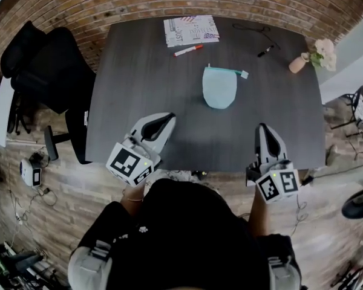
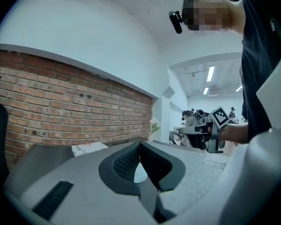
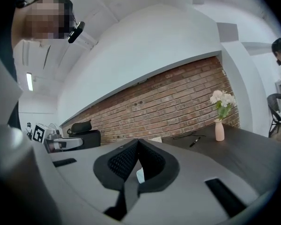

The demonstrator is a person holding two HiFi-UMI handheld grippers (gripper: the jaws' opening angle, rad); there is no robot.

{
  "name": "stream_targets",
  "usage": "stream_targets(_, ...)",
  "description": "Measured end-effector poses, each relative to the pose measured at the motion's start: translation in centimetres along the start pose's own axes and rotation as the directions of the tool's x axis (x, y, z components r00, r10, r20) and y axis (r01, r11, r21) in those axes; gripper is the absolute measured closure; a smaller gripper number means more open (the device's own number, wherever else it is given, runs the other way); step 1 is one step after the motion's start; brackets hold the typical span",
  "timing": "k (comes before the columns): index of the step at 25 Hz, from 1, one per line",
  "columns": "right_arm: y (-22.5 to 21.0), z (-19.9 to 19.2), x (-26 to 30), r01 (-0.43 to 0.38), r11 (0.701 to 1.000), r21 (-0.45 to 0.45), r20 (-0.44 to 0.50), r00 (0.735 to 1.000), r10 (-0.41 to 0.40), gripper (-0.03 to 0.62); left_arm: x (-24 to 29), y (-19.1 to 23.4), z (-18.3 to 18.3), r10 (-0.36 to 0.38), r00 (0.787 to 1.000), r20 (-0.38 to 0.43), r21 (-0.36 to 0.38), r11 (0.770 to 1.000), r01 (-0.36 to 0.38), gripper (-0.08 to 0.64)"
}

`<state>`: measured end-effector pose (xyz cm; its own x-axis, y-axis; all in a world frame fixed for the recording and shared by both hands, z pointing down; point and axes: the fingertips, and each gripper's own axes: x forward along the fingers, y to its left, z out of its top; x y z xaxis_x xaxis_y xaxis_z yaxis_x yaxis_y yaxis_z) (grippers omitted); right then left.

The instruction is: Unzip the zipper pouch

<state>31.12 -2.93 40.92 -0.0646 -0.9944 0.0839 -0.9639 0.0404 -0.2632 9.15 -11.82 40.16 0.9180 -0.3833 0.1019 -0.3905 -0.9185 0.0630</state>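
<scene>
Teal pouch [image 1: 219,88] near marker [image 1: 188,50], paper [image 1: 191,30], vase [image 1: 297,64]; left gripper [image 1: 169,117], right gripper [image 1: 262,126] closed, empty.

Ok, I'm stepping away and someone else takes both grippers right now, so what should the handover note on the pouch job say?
Left gripper: shut, empty, over the near edge of the table.
Right gripper: shut, empty, also at the near edge.
Zipper pouch: lies flat mid-table, apart from both grippers, its pull tab at the far right corner.
Done: nothing; the pouch looks zipped.
Left: reach in, hold the pouch with one gripper, draw the tab along with the other.
</scene>
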Motion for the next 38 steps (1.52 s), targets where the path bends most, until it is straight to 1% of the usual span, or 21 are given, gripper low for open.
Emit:
stream_targets(4, 0.0, -0.7, 1.6, -0.015, 1.000, -0.014, -0.024, 1.000, 0.015, 0.591, -0.8, 1.0, -0.6, 0.035, 0.999, -0.016, -0.005, 0.999, -0.036, 0.555)
stream_targets(7, -0.2, -0.9, 2.5, -0.022, 0.999, -0.028, -0.044, 0.999, 0.021, 0.591, -0.8, 1.5, -0.6, 0.044, 0.999, -0.016, -0.004, 0.999, -0.044, 0.555)
stream_targets(11, -0.9, -1.2, 3.9, -0.017, 0.999, -0.045, -0.067, 0.998, 0.014, 0.591, -0.2, 2.0, -0.3, 0.044, 0.999, -0.019, 0.006, 0.999, -0.044, 0.555)
stream_targets(17, -1.9, -1.1, 6.5, 0.017, 0.998, -0.060, -0.092, 0.996, -0.023, 0.591, 1.3, 4.4, -0.3, 0.034, 0.999, -0.031, -0.004, 0.999, -0.034, 0.555)
stream_targets(21, -2.4, -1.2, 8.5, 0.022, 0.997, -0.075, -0.122, 0.992, -0.031, 0.591, 3.0, 5.7, 0.4, 0.014, 0.999, -0.032, 0.022, 1.000, -0.014, 0.555)
stream_targets(26, -3.3, -2.0, 11.1, 0.025, 0.994, -0.103, -0.170, 0.985, -0.042, 0.578, 5.1, 7.1, 0.5, -0.011, 1.000, -0.029, 0.013, 1.000, 0.012, 0.555)
stream_targets(29, -4.0, -2.4, 12.7, 0.025, 0.993, -0.116, -0.198, 0.979, -0.048, 0.566, 6.0, 8.2, 0.1, -0.005, 0.998, -0.065, -0.009, 1.000, 0.004, 0.555)
stream_targets(32, -5.1, -3.0, 14.4, 0.036, 0.994, -0.099, -0.218, 0.974, -0.057, 0.561, 6.7, 9.5, -0.2, 0.002, 0.997, -0.080, -0.010, 1.000, -0.003, 0.555)
stream_targets(35, -6.3, -4.3, 15.9, 0.052, 0.995, -0.088, -0.245, 0.967, -0.073, 0.559, 7.4, 10.6, -1.0, 0.006, 0.995, -0.096, -0.020, 1.000, -0.008, 0.555)
stream_targets(38, -7.3, -5.9, 17.8, 0.054, 0.994, -0.096, -0.288, 0.954, -0.079, 0.554, 8.0, 11.6, -1.8, 0.012, 0.995, -0.101, -0.040, 0.999, -0.016, 0.555)
